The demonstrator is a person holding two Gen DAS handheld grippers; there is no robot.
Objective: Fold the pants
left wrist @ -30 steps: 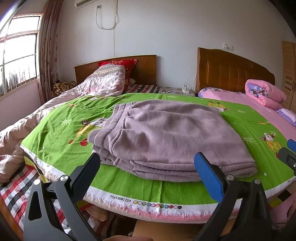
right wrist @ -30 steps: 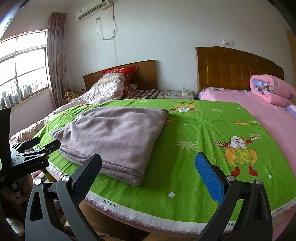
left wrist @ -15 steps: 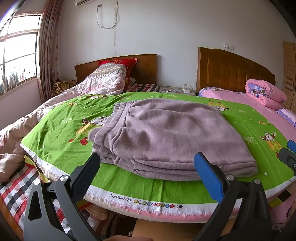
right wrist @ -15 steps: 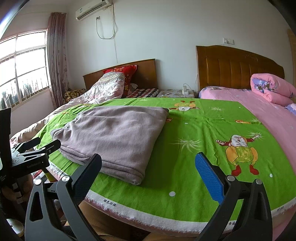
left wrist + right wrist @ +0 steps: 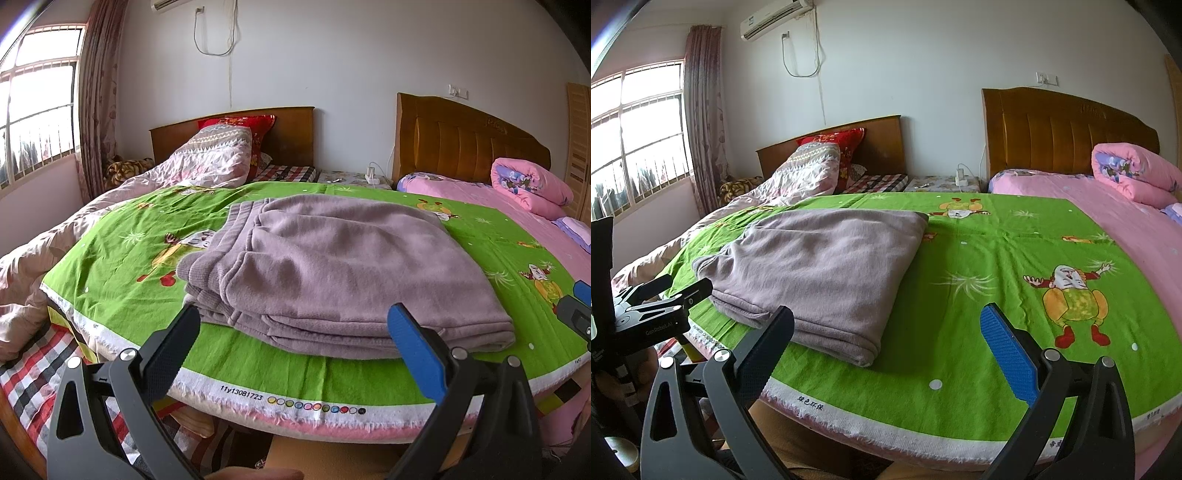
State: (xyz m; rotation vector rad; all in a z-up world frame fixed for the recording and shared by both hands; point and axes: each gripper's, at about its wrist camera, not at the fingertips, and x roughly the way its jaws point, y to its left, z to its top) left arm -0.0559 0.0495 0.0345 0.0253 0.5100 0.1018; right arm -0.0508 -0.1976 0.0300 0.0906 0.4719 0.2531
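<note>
1. Lying folded, mauve pants [image 5: 343,273] on green sheet [image 5: 122,266], frame centre in left view, centre-left in right view.
2. Left claw [image 5: 295,347] released, grasping nothing, lower frame.
3. Right claw [image 5: 886,347] released, grasping nothing, clear of pants.

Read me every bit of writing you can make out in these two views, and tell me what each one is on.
"11y13081723": white hem of the green sheet, left wrist view.
"绿色环保": same hem, right wrist view.
"GenRobot.AI": left gripper's body.
More characters at the hem's right end: cut off, unreadable.
Air conditioner badge: too small.
</note>
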